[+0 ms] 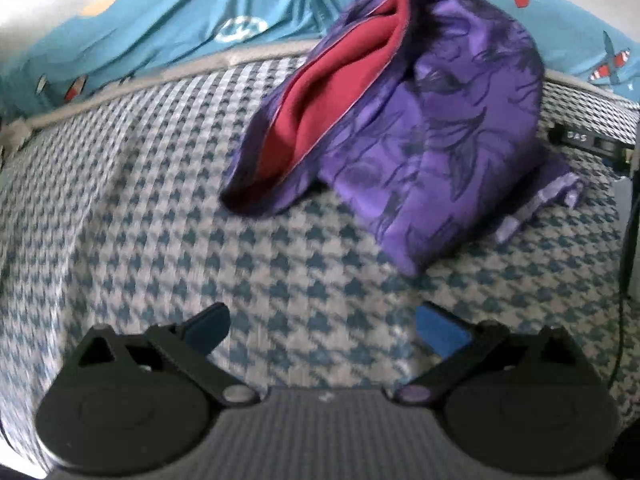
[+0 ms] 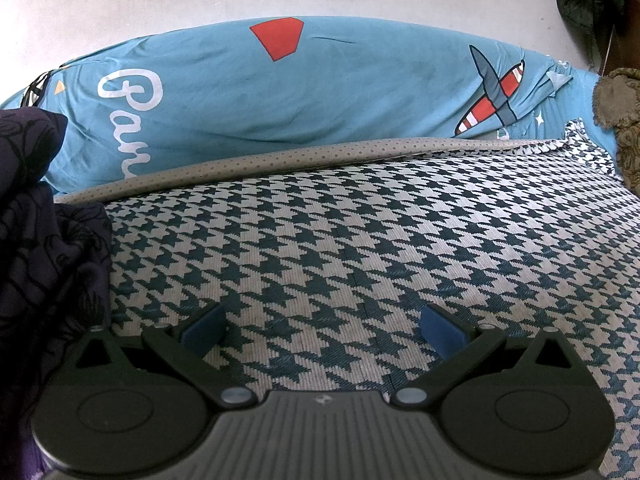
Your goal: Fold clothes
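Left gripper (image 1: 322,330) is hovering with jaws spread wide, gripping nothing, and so is the right gripper (image 2: 322,330). Both are hanging over the houndstooth cover (image 1: 160,216). The purple garment (image 1: 420,120) is lying bunched ahead of the left gripper, red lining showing, blue pillow (image 2: 320,92) sitting behind.

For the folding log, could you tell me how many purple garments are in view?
1. The purple garment lies bunched on the houndstooth cover, ahead of the left gripper and at the right wrist view's left edge. More may lie out of frame.
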A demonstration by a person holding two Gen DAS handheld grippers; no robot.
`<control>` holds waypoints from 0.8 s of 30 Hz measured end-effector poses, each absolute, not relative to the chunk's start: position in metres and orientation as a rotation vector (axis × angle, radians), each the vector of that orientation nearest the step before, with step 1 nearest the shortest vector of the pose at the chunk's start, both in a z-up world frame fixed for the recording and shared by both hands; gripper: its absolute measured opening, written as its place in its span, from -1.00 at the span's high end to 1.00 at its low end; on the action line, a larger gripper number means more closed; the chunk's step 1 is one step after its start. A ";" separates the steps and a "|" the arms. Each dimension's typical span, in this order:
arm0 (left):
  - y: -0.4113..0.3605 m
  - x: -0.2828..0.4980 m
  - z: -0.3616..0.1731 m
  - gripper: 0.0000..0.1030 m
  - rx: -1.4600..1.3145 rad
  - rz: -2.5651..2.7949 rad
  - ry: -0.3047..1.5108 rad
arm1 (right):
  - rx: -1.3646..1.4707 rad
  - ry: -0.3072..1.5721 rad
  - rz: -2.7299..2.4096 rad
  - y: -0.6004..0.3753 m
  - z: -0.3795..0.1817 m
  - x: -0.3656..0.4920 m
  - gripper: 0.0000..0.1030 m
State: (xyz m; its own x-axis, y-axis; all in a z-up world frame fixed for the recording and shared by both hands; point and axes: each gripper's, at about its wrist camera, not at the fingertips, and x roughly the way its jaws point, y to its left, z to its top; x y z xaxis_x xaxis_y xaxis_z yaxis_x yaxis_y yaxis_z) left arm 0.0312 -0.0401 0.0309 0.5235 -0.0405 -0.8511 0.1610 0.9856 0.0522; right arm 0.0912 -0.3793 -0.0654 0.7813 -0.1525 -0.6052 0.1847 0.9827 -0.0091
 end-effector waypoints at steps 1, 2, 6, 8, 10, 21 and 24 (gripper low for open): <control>-0.043 0.035 0.033 -1.00 0.156 -0.126 1.003 | 0.052 0.649 -0.182 -0.379 -0.065 0.091 -1.00; -0.045 0.038 0.035 -1.00 0.181 -0.129 0.993 | 0.052 0.649 -0.182 -0.379 -0.066 0.091 -1.00; -0.046 0.047 0.033 -1.00 0.205 -0.108 0.978 | 0.051 0.650 -0.182 -0.379 -0.066 0.091 -1.00; -0.044 0.050 0.030 -1.00 0.167 -0.102 0.986 | 0.051 0.650 -0.182 -0.379 -0.066 0.091 -1.00; -0.043 0.054 0.027 -1.00 0.127 -0.108 0.995 | 0.051 0.650 -0.182 -0.379 -0.066 0.091 -1.00; -0.053 0.050 0.022 -1.00 0.134 -0.128 1.002 | 0.048 0.652 -0.182 -0.380 -0.064 0.091 -1.00; -0.055 0.049 0.022 -1.00 0.139 -0.133 1.002 | 0.052 0.666 -0.177 -0.380 -0.061 0.091 -1.00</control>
